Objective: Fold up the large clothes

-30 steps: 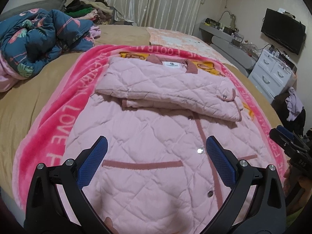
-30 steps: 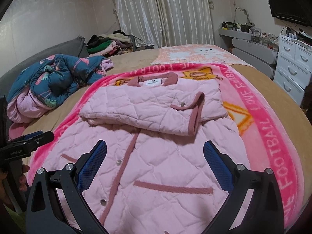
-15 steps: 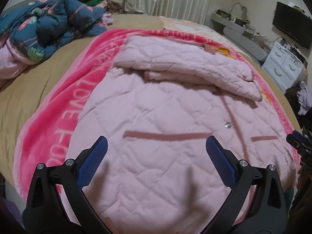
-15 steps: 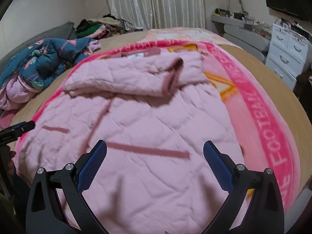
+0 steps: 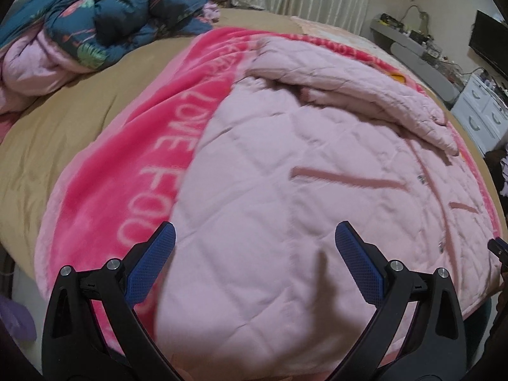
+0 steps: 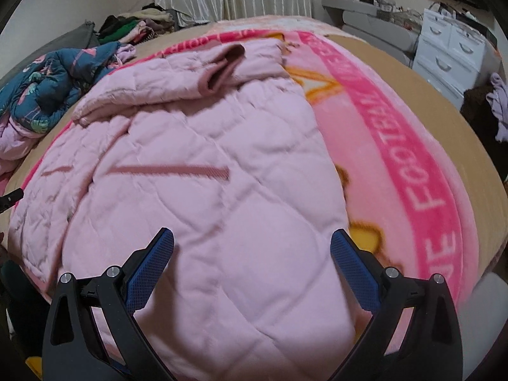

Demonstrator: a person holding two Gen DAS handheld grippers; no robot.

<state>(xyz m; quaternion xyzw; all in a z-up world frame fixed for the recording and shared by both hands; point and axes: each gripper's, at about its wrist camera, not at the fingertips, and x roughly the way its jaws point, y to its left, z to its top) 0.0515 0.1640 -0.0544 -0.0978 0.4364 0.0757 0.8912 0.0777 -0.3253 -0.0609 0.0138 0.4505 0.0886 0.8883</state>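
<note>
A pink quilted coat (image 5: 285, 197) lies front up on a bright pink blanket (image 5: 133, 174), its sleeves folded across the chest at the far end. My left gripper (image 5: 254, 238) is open and empty, low over the coat's hem near its left edge. My right gripper (image 6: 252, 244) is open and empty, low over the hem near the coat's right edge (image 6: 222, 190). The tip of the right gripper shows at the right edge of the left wrist view (image 5: 498, 247).
The blanket (image 6: 428, 158) covers a tan bed (image 5: 63, 127). A blue patterned duvet (image 5: 104, 16) is heaped at the far left. A clothes pile (image 6: 136, 25) lies near the curtains. White drawers (image 6: 451, 47) stand at the right.
Both grippers have moved down and closer to the coat's hem, the left one toward the left edge and the right one toward the right edge. Both stay open.
</note>
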